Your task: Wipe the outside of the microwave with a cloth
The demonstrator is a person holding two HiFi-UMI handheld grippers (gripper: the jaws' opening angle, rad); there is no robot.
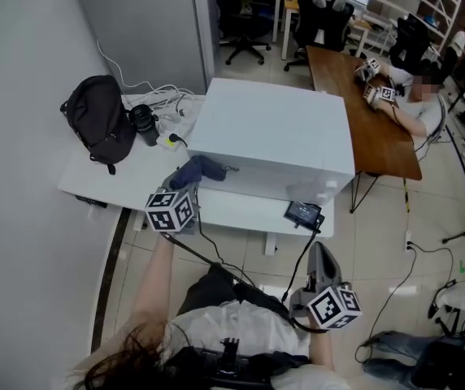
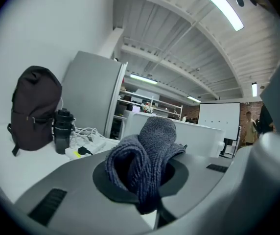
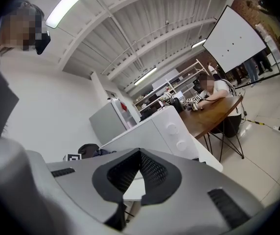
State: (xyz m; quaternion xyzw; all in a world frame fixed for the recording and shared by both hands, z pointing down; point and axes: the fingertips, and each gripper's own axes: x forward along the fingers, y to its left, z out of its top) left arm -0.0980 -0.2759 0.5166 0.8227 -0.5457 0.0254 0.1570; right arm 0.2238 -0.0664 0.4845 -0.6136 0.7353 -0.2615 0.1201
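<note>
The left gripper (image 1: 185, 187) is pinching a bunched blue-grey cloth (image 1: 200, 170) between its jaws and holding it above the white table (image 1: 110, 173), just beside the lower left front corner of the white microwave (image 1: 273, 132); whether the cloth is touching the microwave cannot be told. The right gripper (image 1: 320, 254) is hanging lower and nearer the person, well apart from the microwave, its jaws pressed together on nothing. A black backpack (image 1: 98, 120) and a dark bottle (image 1: 145, 125) are sitting on the table left of the microwave.
</note>
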